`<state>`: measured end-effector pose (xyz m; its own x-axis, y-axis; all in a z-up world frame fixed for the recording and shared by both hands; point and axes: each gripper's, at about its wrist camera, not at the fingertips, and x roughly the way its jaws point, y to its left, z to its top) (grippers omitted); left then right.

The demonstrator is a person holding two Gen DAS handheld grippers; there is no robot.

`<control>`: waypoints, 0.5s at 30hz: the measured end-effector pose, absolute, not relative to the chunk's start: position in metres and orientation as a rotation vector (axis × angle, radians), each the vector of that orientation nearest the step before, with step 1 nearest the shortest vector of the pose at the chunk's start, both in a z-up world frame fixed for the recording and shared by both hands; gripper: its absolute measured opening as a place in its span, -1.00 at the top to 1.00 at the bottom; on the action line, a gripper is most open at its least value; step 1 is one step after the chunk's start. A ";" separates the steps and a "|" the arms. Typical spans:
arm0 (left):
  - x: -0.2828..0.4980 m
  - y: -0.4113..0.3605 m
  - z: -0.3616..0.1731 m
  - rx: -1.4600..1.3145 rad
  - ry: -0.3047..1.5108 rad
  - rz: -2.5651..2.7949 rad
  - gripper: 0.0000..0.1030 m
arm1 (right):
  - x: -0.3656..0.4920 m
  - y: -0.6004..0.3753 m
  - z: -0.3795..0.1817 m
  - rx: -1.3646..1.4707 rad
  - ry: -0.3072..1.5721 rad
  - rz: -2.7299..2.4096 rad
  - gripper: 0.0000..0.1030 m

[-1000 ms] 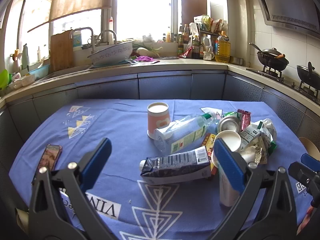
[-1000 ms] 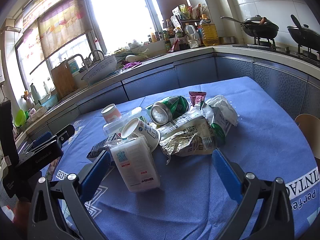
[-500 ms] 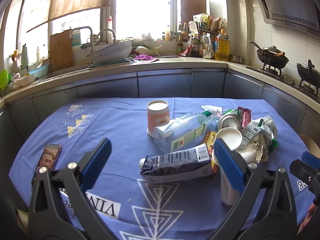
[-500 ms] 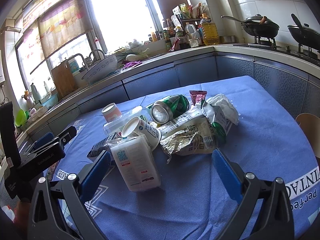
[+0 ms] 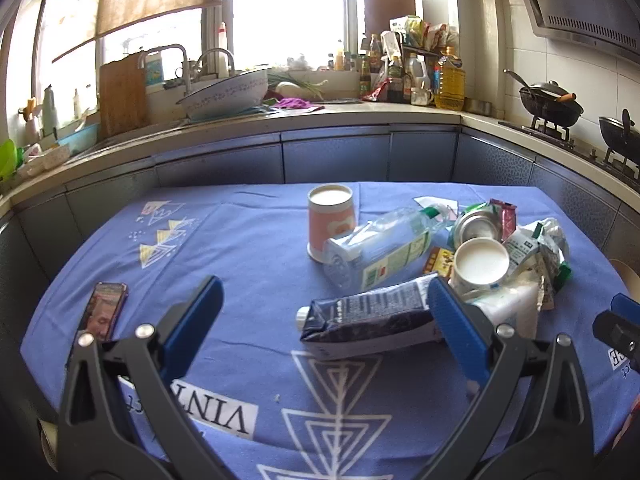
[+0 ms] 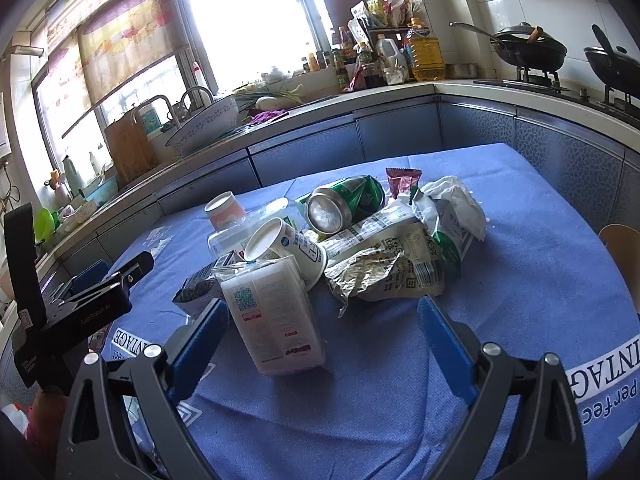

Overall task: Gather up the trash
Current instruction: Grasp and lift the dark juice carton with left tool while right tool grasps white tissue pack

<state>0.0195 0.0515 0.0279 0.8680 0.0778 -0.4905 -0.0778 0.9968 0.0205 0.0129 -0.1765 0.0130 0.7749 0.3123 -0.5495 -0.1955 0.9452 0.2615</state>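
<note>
Home kitchen. L-shaped countertop with blue-grey cabinet fronts runs under a bright window. Sink taps, a basin and a wooden chopping board sit at its left end; oil and sauce bottles crowd its far right corner. Woks on a gas hob, range hood above, white tiled wall, probably ceramic. Table with blue cloth in front.

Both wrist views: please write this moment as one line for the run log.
left gripper: open, above table, empty | right gripper: open, empty | nearest trash: dark lying drink carton, white plastic pack | collected: none visible
</note>
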 end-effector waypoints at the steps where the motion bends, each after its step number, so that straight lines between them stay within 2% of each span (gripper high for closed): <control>1: 0.020 0.057 0.025 0.001 0.519 0.084 -0.91 | 0.015 -0.176 0.012 0.193 0.634 0.280 -0.77; 4: 0.023 0.070 0.016 0.022 0.538 0.091 -0.91 | 0.021 -0.173 0.006 0.189 0.661 0.293 -0.73; 9: 0.025 0.078 0.000 0.079 0.576 0.052 -0.91 | 0.033 -0.162 -0.005 0.167 0.720 0.335 -0.55; 15: 0.035 0.055 -0.021 0.240 0.613 -0.083 -0.90 | 0.047 -0.140 -0.025 0.106 0.832 0.425 -0.49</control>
